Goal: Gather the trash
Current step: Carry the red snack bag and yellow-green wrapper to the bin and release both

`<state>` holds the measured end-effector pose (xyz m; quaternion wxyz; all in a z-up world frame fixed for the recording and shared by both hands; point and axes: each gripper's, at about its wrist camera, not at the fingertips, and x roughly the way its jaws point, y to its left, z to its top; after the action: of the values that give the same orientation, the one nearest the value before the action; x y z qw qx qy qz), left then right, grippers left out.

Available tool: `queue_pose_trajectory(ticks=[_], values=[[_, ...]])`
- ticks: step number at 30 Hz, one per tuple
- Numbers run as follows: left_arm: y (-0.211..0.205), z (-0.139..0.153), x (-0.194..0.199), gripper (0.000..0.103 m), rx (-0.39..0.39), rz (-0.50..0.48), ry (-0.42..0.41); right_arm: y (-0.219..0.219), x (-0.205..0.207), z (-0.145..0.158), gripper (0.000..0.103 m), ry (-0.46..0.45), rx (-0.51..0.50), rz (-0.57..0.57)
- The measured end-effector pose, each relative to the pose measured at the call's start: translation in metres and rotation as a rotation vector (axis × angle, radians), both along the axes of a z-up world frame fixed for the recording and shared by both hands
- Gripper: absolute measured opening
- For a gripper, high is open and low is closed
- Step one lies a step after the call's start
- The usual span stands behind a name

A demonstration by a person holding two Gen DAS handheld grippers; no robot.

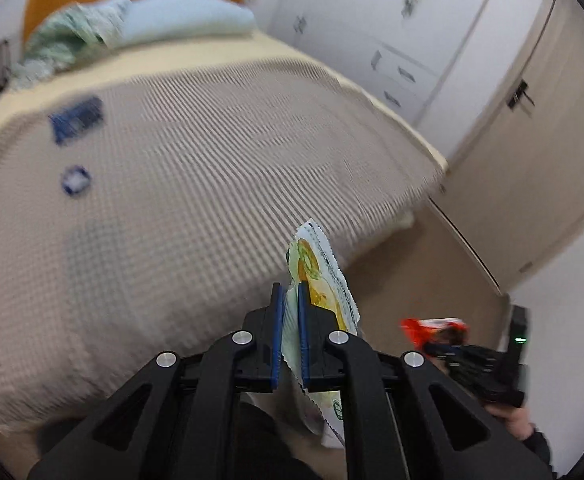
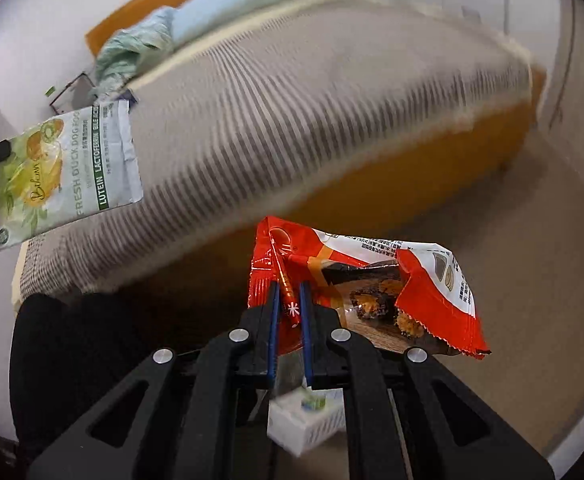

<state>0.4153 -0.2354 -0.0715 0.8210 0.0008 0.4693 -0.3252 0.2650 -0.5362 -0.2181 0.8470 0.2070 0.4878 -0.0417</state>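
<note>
Left gripper (image 1: 290, 288) clamps green pouch (image 1: 324, 276); 2 blue wrappers (image 1: 77, 118) lie at 10 o'clock, left view only. Right gripper (image 2: 290, 288) clamps red wrapper (image 2: 364, 280); white basket (image 2: 304, 420) at 6 o'clock, right view only.

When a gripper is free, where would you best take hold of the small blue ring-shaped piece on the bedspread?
Judging from the left wrist view, the blue ring-shaped piece lies flat on the bedspread, apart from the blue packet. I would come from straight above and pinch across one side of its rim, one finger inside. Blur hides finer detail.

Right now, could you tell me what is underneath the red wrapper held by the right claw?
Below the red wrapper in the right claw sits a white slotted basket; the claw hides most of its inside.
</note>
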Motion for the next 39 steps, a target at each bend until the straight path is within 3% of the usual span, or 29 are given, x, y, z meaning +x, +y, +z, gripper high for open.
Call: queue_pose_trajectory(ticks=[4, 8, 9, 11, 13, 15, 18, 22, 28, 32, 34, 37, 38, 39], values=[[-0.030, -0.040, -0.014, 0.004, 0.023, -0.034, 0.066, -0.013, -0.006, -0.077, 0.010, 0.116, 0.105, -0.040], [-0.050, -0.081, -0.021, 0.004, 0.087, -0.041, 0.101, -0.018, 0.013, -0.151, 0.014, 0.232, 0.112, -0.056], [-0.055, -0.094, -0.025, 0.004, 0.105, -0.040, 0.115, -0.020, 0.020, -0.171, 0.018, 0.269, 0.113, -0.063], [-0.066, -0.113, -0.025, 0.004, 0.134, -0.041, 0.145, -0.023, 0.026, -0.203, 0.061, 0.339, 0.111, -0.081], [-0.077, -0.128, -0.026, 0.004, 0.158, -0.037, 0.171, -0.028, 0.026, -0.221, 0.061, 0.346, 0.139, -0.101], [-0.088, -0.140, -0.030, 0.004, 0.181, -0.047, 0.190, -0.036, 0.019, -0.215, 0.061, 0.315, 0.149, -0.149], [-0.107, -0.155, -0.037, 0.004, 0.213, -0.073, 0.195, -0.058, -0.005, -0.185, 0.061, 0.194, 0.164, -0.257], [-0.146, -0.178, -0.053, 0.004, 0.286, -0.115, 0.176, -0.088, -0.051, -0.149, 0.064, 0.104, 0.167, -0.387], [-0.206, -0.231, -0.066, 0.004, 0.421, -0.155, 0.242, -0.102, -0.104, -0.125, 0.065, 0.085, 0.112, -0.431], [-0.247, -0.276, -0.075, 0.005, 0.536, -0.213, 0.232, -0.102, -0.128, -0.132, 0.064, 0.096, 0.126, -0.445], [-0.258, -0.300, -0.076, 0.005, 0.559, -0.216, 0.287, -0.099, -0.134, -0.136, 0.065, 0.105, 0.136, -0.450], [-0.282, -0.343, -0.083, 0.017, 0.631, -0.316, 0.319, -0.093, -0.138, -0.142, 0.064, 0.118, 0.150, -0.447], [-0.287, -0.348, -0.085, 0.021, 0.630, -0.341, 0.324, -0.091, -0.137, -0.143, 0.065, 0.124, 0.151, -0.442], [-0.290, -0.349, -0.084, 0.032, 0.594, -0.361, 0.342, -0.087, -0.136, -0.147, 0.065, 0.142, 0.148, -0.434]])
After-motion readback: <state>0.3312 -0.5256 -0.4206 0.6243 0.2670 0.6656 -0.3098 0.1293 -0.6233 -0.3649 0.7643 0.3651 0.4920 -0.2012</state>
